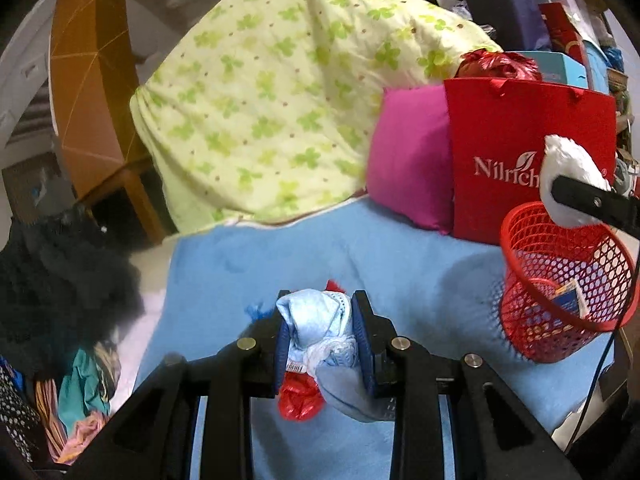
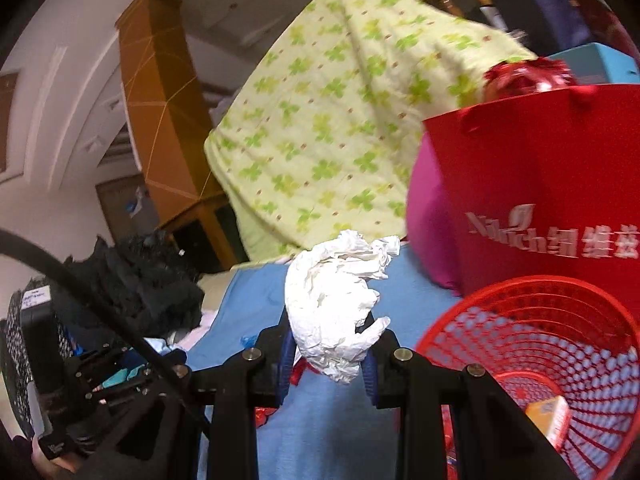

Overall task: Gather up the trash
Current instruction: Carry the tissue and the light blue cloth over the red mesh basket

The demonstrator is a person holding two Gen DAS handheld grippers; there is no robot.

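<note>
Blue bedcover point(image 1: 248, 264) lies under both grippers. Our right gripper point(image 2: 330, 354) pinches crumpled white tissue point(image 2: 336, 300), red mesh basket point(image 2: 532, 352) just right of it. Our left gripper point(image 1: 320, 330) clamps pale-blue-and-red wrappers point(image 1: 316, 332), basket off right, ready for dropping.

Clover quilt point(image 1: 276, 92), pink pillow point(image 1: 408, 160) beside red bag point(image 1: 520, 152)

Blue sheet point(image 1: 280, 248) covers the bed across the lower centre of the frame. A pale green clover-print quilt point(image 1: 280, 92) is heaped against the upper middle. An orange-brown wooden cabinet point(image 1: 92, 80) stands at upper left, with white walls point(image 2: 60, 92) behind it and a brown door point(image 2: 124, 208) at mid left. Dark clothing point(image 1: 56, 276) is piled at the left edge. Indoor light is dim and warm.
</note>
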